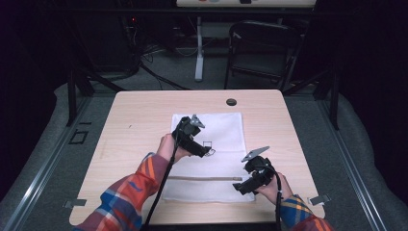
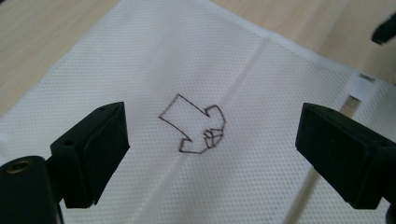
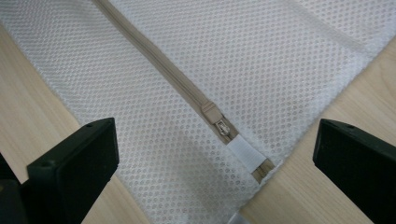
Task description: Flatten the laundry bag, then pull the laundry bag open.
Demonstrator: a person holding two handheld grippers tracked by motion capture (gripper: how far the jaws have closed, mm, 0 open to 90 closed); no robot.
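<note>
1 white mesh bag (image 1: 216, 159) lies flat in the middle of the pale wooden table (image 1: 134, 144), its weave dotted with fine holes, with 1 beige zipper (image 3: 163, 70) running along its near edge and 1 metal slider (image 3: 223, 127) parked at the right end beside a white tab. The left gripper (image 2: 210, 154) hovers over the bag's centre with its 2 black jaws spread wide (an outlined black drawing (image 2: 194, 125) sits between them). The right gripper (image 3: 215, 158) hangs above the zipper's end, its 2 blocky jaws also apart and holding nothing.
</note>
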